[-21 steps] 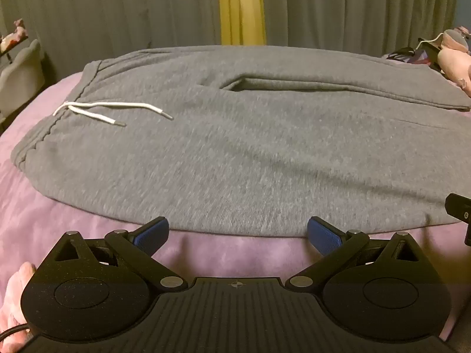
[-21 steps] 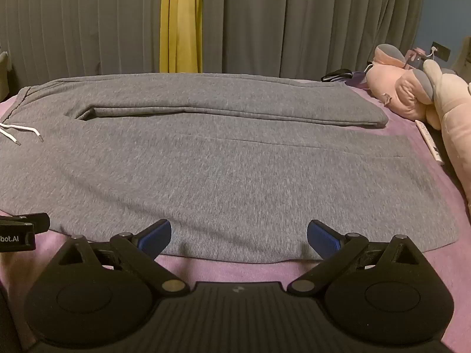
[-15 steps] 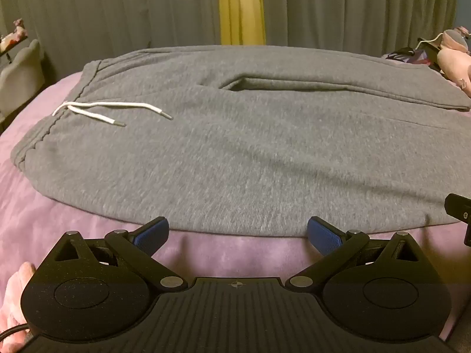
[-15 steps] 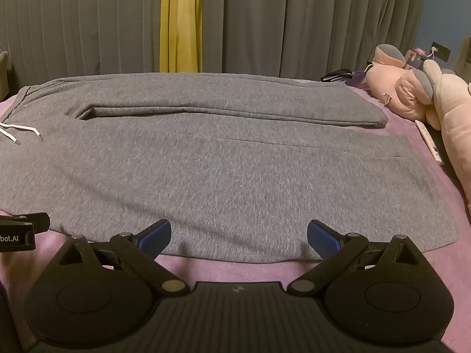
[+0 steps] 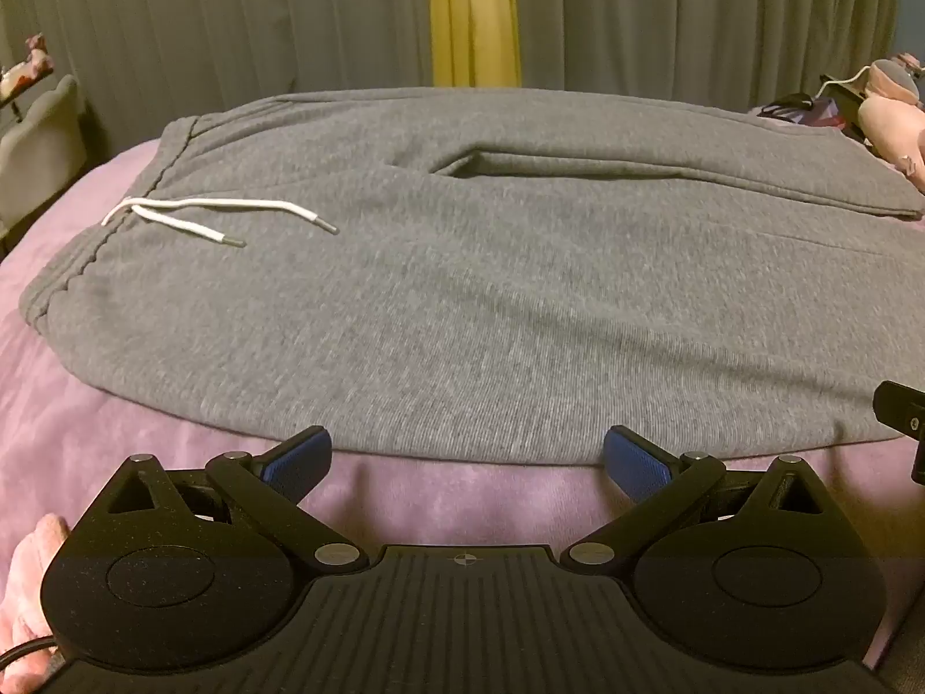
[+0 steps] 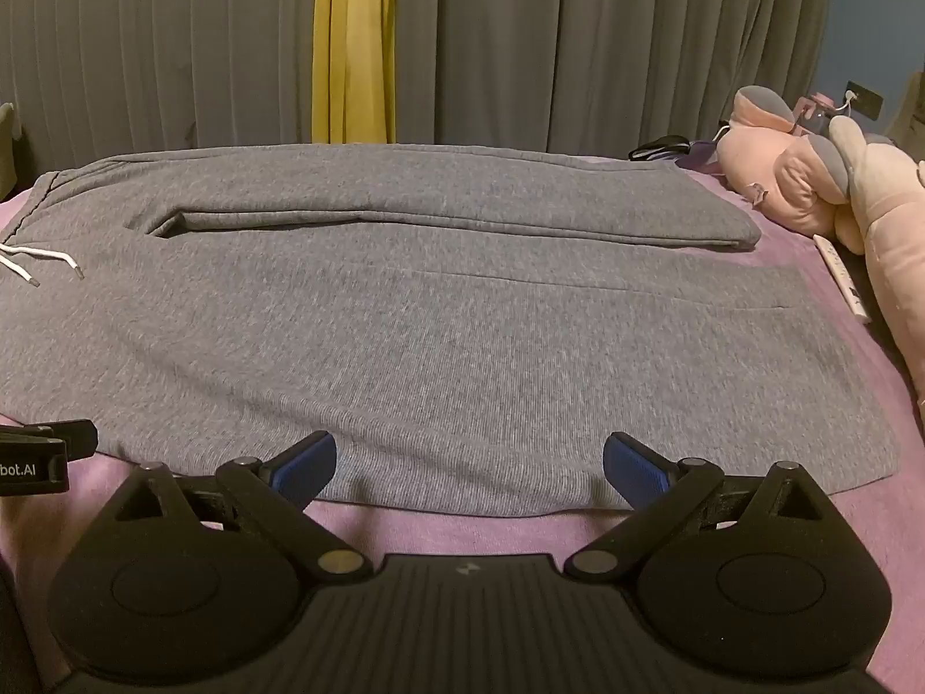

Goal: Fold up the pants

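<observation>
Grey sweatpants (image 5: 491, 301) (image 6: 439, 341) lie flat across a purple bed, waistband to the left, leg hems to the right. The white drawstring (image 5: 225, 220) (image 6: 34, 263) rests on the cloth near the waistband. My left gripper (image 5: 467, 460) hovers open at the near edge of the pants, on the waist side, with nothing between its blue pads. My right gripper (image 6: 469, 465) is open too, over the near edge of the lower leg, with only flat cloth between its blue pads. Each gripper shows as a black part at the other view's edge.
The purple bedcover (image 5: 115, 439) (image 6: 902, 526) shows around the pants. Pink plush toys (image 6: 838, 191) and a white remote (image 6: 844, 283) lie on the right side of the bed. Grey curtains with a yellow strip (image 6: 352, 46) hang behind. A pale chair (image 5: 34, 139) stands at the far left.
</observation>
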Demonstrator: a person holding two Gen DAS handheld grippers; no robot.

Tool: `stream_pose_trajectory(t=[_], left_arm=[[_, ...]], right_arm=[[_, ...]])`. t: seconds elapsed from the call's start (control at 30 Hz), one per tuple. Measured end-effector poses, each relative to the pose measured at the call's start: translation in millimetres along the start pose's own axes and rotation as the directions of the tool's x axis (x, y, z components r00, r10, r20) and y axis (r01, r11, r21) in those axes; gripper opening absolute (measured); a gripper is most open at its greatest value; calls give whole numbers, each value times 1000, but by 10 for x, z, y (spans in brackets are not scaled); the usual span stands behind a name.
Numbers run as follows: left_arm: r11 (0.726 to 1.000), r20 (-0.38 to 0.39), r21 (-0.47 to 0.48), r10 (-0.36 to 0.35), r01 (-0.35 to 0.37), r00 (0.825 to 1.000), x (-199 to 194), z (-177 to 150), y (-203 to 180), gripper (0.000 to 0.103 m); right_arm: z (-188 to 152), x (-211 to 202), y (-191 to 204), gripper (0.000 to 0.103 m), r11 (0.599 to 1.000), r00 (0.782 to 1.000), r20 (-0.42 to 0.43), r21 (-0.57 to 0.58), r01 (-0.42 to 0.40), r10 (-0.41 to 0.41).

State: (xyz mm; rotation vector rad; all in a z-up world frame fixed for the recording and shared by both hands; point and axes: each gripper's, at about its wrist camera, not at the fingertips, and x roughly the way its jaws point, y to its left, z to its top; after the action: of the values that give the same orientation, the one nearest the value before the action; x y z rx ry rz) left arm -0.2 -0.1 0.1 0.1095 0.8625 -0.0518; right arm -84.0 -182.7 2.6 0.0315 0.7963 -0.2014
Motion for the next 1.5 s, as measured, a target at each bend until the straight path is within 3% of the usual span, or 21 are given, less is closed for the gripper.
stream_pose_trajectory(t=[1.5], left_arm=[[1000,-12,-13,-9,9,1000,17,-35,15,103]], right_arm=[[-6,-2,15,99,1000,1000,0,-1,1,-1]])
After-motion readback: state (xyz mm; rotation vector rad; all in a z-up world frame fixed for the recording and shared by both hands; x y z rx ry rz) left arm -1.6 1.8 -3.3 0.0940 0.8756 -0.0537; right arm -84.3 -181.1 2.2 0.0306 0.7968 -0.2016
